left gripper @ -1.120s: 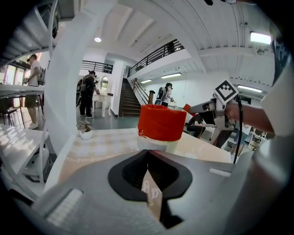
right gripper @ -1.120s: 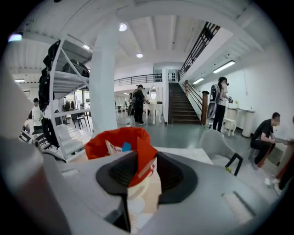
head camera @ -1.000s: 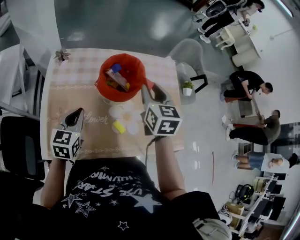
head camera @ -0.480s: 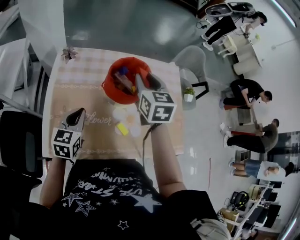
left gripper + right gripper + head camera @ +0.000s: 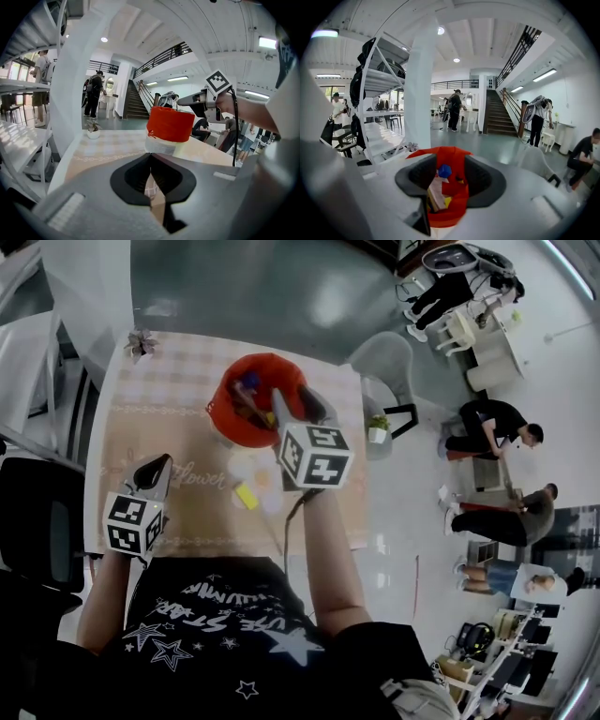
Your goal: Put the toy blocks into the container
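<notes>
A red container (image 5: 260,399) stands on the table (image 5: 169,427) with several toy blocks in it, among them a blue one (image 5: 445,170) and a long pale one. My right gripper (image 5: 291,409) hangs over the container's right rim. Its jaws are opening, and between them only the container (image 5: 450,211) and its blocks show below. One yellow block (image 5: 246,496) lies on the table among pale round pieces, just left of my right hand. The left gripper (image 5: 155,465) is shut and empty over the table's near left. From there the container (image 5: 169,123) stands ahead of it.
A small dried plant (image 5: 142,341) sits at the table's far left corner. A grey chair (image 5: 384,362) and a little potted plant (image 5: 378,432) are off the right edge. A black chair (image 5: 37,521) stands at the left. People are far to the right.
My right gripper has moved left from beside the container's right rim to above its opening. The left gripper has stayed in place.
</notes>
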The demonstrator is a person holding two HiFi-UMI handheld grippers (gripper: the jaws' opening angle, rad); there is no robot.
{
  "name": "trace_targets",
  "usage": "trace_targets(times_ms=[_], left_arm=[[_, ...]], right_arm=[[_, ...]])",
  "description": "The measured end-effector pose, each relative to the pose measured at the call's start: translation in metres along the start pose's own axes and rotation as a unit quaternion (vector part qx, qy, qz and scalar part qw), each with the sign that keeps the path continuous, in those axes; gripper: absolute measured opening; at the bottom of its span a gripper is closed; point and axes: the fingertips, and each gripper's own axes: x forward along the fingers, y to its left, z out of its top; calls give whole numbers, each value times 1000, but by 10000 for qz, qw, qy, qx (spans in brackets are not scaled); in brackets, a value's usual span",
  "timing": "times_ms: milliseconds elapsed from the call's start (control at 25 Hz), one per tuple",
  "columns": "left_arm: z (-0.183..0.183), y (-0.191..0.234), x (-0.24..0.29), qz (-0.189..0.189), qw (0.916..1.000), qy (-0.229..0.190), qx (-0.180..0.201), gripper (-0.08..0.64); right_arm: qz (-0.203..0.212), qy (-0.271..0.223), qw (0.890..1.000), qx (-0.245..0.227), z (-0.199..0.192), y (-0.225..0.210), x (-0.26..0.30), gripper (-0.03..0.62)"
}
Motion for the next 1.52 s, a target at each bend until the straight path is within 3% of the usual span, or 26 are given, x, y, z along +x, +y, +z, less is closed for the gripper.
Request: trace_targets(times_ms=[400, 920, 1240, 1520], left_arm=[[-3, -14, 1, -80, 9999, 79, 113, 11], [-9, -60, -20, 426, 9990, 125, 110, 11], [-27, -82, -36, 795, 9965, 258, -18, 11], [-43, -90, -46, 1041, 9938, 355, -140, 11]], right_arm=[[50, -86, 9999, 117, -18, 0, -32, 186], [476, 84, 9985, 250, -72, -7, -85, 186], [969, 565, 9936, 119, -126, 14, -93, 186], [1461, 1259, 9812, -94, -184, 46, -89, 186]])
